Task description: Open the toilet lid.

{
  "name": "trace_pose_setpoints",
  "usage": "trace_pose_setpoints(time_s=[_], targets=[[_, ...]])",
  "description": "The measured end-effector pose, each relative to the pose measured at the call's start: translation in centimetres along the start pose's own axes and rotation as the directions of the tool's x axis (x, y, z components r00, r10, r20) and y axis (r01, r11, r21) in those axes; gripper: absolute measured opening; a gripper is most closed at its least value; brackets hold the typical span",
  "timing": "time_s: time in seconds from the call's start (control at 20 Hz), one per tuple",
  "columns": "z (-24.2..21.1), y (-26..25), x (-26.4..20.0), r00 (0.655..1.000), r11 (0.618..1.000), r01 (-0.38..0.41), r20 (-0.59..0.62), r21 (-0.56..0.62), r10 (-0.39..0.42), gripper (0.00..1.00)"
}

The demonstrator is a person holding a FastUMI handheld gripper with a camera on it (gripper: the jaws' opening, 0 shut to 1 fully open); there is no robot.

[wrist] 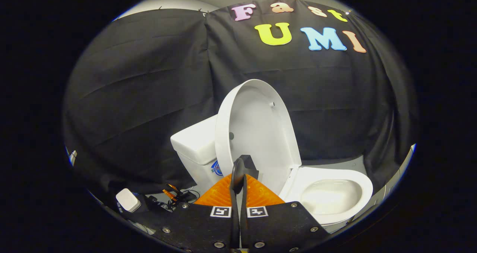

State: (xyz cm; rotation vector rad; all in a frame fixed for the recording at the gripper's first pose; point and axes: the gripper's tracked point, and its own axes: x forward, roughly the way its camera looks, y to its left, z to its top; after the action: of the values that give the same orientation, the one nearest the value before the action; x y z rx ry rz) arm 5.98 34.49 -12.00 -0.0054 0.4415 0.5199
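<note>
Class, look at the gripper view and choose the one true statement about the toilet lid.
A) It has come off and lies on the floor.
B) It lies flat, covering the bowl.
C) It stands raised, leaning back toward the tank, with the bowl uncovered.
C: the toilet lid stands up against the tank, leaving the bowl open, while the gripper has its fingers closed together in front of the lid.

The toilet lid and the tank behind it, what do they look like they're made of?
Toilet lid: probably glossy white plastic, a thin shell with a moulded rim and small bumpers. Tank: likely glazed ceramic, thick, smooth and shiny. The gripper is shut just before the lid.
</note>
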Motion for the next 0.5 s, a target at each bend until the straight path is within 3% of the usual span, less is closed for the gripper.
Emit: trace_pose_setpoints(time_s=[0.05,0.1,0.25,0.35,0.5], targets=[[-0.2,0.9,-0.3,0.998,0.998,-0.063,-0.007,0.02,0.063,0.08],[0.1,1.4,-1.1,0.996,0.995,-0.094,0.003,0.031,0.094,0.26],[3.4,-0.4,-4.0,0.992,0.999,-0.034,0.118,-0.014,0.036,0.86],[4.8,-1.3,-5.8,0.985,1.0,-0.012,0.173,-0.02,0.015,0.95],[7.2,-3.4,-9.0,0.968,1.0,0.026,0.25,0.006,-0.027,0.95]])
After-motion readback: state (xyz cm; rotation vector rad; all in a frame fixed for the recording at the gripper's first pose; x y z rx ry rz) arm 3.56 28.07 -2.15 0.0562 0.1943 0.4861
